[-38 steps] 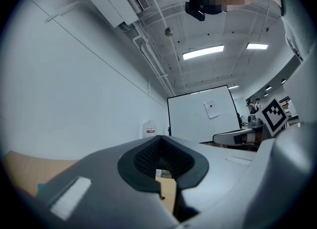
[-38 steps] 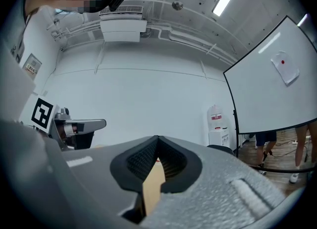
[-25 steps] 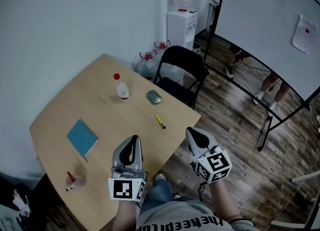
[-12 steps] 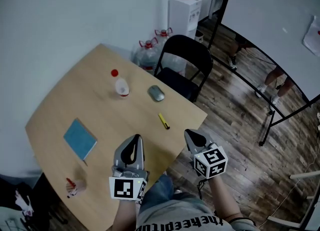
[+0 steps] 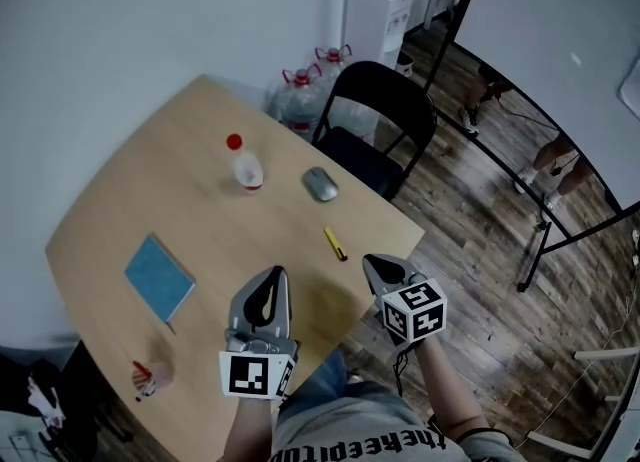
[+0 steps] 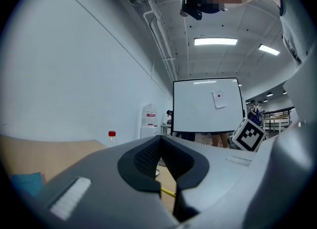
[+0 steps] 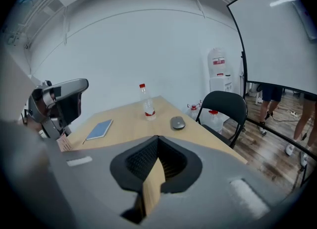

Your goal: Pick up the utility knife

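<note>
The yellow utility knife (image 5: 335,243) lies on the wooden table (image 5: 170,200) near its right edge. My right gripper (image 5: 372,262) hovers just right of and nearer than the knife, off the table's edge, shut with nothing in it. My left gripper (image 5: 271,276) is over the table's near part, left of the knife, jaws together and empty. In the left gripper view (image 6: 159,139) a yellow sliver of the knife (image 6: 167,191) shows below the closed tips. The right gripper view (image 7: 157,138) looks over the table, and its own jaws hide the knife.
On the table stand a red-capped bottle (image 5: 243,165), a grey mouse (image 5: 320,185), a blue notebook (image 5: 158,277) and a small red-and-white item (image 5: 145,375). A black folding chair (image 5: 375,125) is at the far edge, water jugs (image 5: 300,90) behind it. A whiteboard stand (image 5: 530,250) is right.
Both grippers have come down and forward toward the table. The right gripper has tipped downward and closed in on the knife. Nothing on the table has moved.
</note>
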`<state>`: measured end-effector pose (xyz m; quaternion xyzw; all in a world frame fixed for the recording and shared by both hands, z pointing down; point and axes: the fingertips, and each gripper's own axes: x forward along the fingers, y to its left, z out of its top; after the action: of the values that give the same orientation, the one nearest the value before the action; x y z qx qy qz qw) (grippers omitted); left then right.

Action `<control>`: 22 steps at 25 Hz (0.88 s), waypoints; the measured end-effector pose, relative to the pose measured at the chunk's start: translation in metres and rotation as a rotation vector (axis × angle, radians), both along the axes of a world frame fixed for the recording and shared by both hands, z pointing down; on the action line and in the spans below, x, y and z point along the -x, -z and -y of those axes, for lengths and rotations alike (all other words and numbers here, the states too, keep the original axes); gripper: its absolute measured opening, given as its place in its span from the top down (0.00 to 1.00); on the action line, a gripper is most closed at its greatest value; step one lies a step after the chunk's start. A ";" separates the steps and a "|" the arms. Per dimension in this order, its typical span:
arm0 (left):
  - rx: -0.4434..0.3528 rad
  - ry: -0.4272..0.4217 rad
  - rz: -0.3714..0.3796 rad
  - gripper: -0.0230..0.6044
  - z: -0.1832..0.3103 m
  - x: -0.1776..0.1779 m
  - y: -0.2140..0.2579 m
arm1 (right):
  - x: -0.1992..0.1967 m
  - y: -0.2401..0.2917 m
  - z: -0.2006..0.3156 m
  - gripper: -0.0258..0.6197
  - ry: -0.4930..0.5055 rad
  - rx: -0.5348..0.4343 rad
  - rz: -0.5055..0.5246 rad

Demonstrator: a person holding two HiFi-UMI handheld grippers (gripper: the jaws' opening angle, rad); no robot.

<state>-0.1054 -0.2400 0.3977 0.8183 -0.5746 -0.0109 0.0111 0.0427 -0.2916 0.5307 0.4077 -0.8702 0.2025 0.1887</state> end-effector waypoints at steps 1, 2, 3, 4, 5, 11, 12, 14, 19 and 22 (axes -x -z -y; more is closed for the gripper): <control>0.003 -0.001 0.001 0.93 0.001 0.002 -0.001 | 0.002 -0.004 0.001 0.96 0.003 0.014 -0.006; 0.005 -0.001 0.003 0.93 0.002 0.003 -0.003 | 0.005 -0.009 0.002 0.96 0.005 0.027 -0.011; 0.008 -0.001 0.004 0.93 0.003 0.005 -0.004 | 0.007 -0.013 0.003 0.96 0.007 0.040 -0.015; 0.011 0.000 0.005 0.93 0.004 0.007 -0.005 | 0.010 -0.016 0.004 0.96 0.008 0.051 -0.019; 0.014 0.002 0.004 0.93 0.005 0.008 -0.007 | 0.012 -0.020 0.006 0.96 0.010 0.063 -0.025; 0.035 0.017 -0.012 0.93 0.008 0.021 -0.015 | 0.026 -0.042 0.015 0.96 0.031 0.126 -0.059; 0.038 0.019 -0.015 0.93 0.009 0.023 -0.016 | 0.028 -0.045 0.016 0.96 0.033 0.136 -0.063; 0.043 0.024 -0.017 0.93 0.011 0.026 -0.019 | 0.030 -0.053 0.019 0.95 0.039 0.157 -0.073; 0.057 0.037 -0.028 0.93 0.015 0.035 -0.024 | 0.037 -0.072 0.025 0.90 0.061 0.205 -0.113; 0.068 0.042 -0.033 0.93 0.018 0.038 -0.027 | 0.038 -0.081 0.027 0.87 0.062 0.222 -0.137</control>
<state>-0.1436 -0.2575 0.4252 0.8048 -0.5916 -0.0053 0.0484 0.0043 -0.3190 0.6116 0.3700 -0.8396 0.2635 0.2978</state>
